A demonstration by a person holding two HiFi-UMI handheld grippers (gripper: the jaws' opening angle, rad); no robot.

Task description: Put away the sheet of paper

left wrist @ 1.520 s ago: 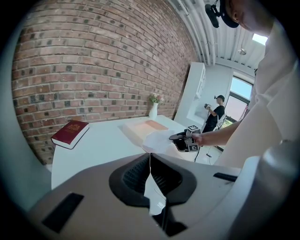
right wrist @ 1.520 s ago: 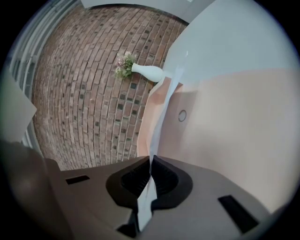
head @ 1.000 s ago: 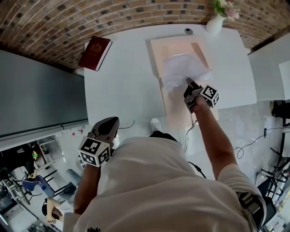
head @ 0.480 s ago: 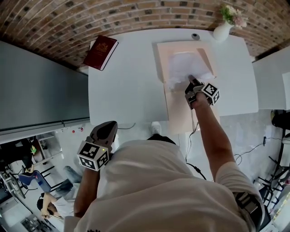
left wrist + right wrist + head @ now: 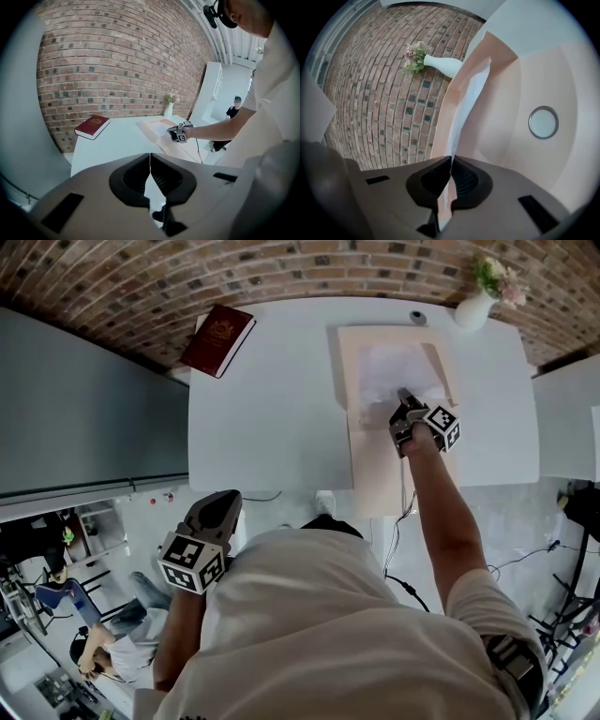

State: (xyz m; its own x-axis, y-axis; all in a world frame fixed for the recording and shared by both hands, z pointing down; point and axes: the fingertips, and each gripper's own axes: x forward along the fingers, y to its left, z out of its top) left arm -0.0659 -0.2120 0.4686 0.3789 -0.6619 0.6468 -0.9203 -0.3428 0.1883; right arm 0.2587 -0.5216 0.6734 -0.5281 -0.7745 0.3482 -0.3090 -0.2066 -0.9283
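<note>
A white sheet of paper (image 5: 392,374) lies curled over the far half of an open pale pink folder (image 5: 375,465) on the white table (image 5: 272,409). My right gripper (image 5: 403,396) is shut on the sheet's near edge. In the right gripper view the sheet (image 5: 471,101) rises edge-on from between the closed jaws of the right gripper (image 5: 451,161), next to a raised folder flap (image 5: 464,79). My left gripper (image 5: 225,501) hangs below the table's near edge, shut and holding nothing; in its own view the left gripper (image 5: 150,161) shows its jaws touching.
A dark red book (image 5: 217,339) lies at the table's far left corner. A white vase with flowers (image 5: 480,302) and a small round grey object (image 5: 417,317) stand beyond the folder. A round ring (image 5: 543,122) shows on the folder's inner face. A brick wall (image 5: 117,61) backs the table.
My right gripper has carried the sheet away from the person, farther over the folder's far half. The left gripper stays low at the person's side.
</note>
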